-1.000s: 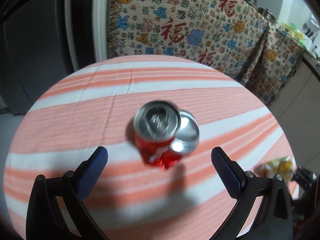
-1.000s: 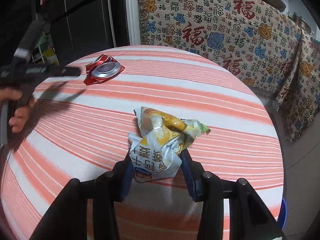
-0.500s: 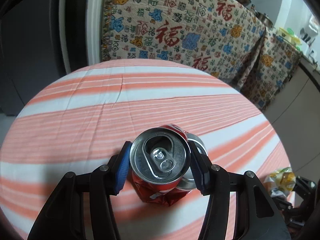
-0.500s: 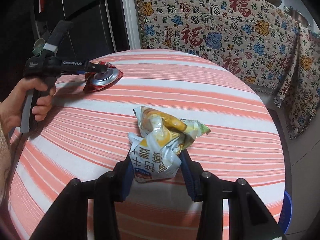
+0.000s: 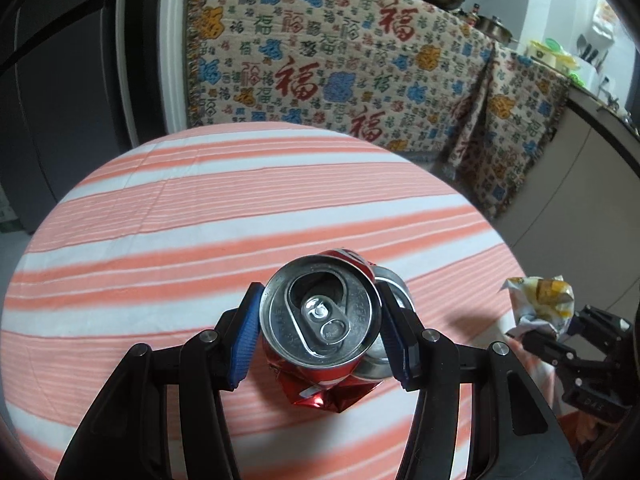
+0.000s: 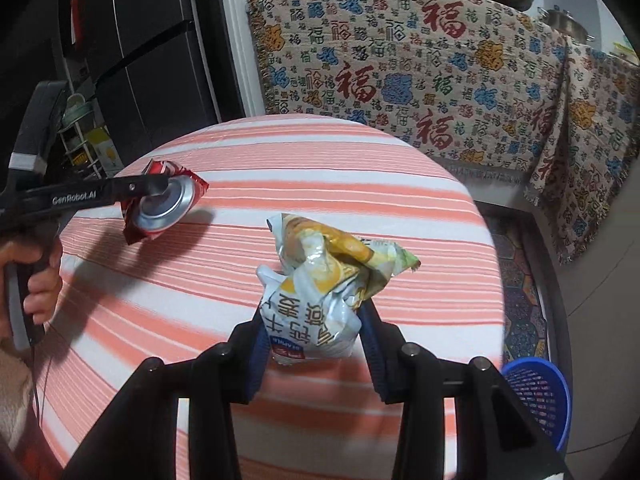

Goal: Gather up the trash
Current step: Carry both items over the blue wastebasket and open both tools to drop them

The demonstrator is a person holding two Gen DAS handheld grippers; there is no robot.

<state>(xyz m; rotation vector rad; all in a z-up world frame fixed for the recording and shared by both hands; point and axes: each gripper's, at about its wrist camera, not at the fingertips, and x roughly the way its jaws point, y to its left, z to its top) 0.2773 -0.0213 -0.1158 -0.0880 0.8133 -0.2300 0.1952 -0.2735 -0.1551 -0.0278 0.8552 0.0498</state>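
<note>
A crushed red can [image 5: 320,332] is clamped in the left tool [image 5: 318,340]; a crumpled snack bag [image 6: 320,288] is pinched by the right tool [image 6: 316,344], lower centre, above the striped worktop [image 5: 200,216].

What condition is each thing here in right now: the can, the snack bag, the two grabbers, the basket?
Red can: crushed, opened, gripped and lifted off the table.
Snack wrapper: crumpled, gripped and lifted.
Left gripper: shut on the can.
Right gripper: shut on the wrapper.
Blue basket: on the floor beside the table, upright; contents cannot be told.
Striped tablecloth: spread flat over the round table.
</note>
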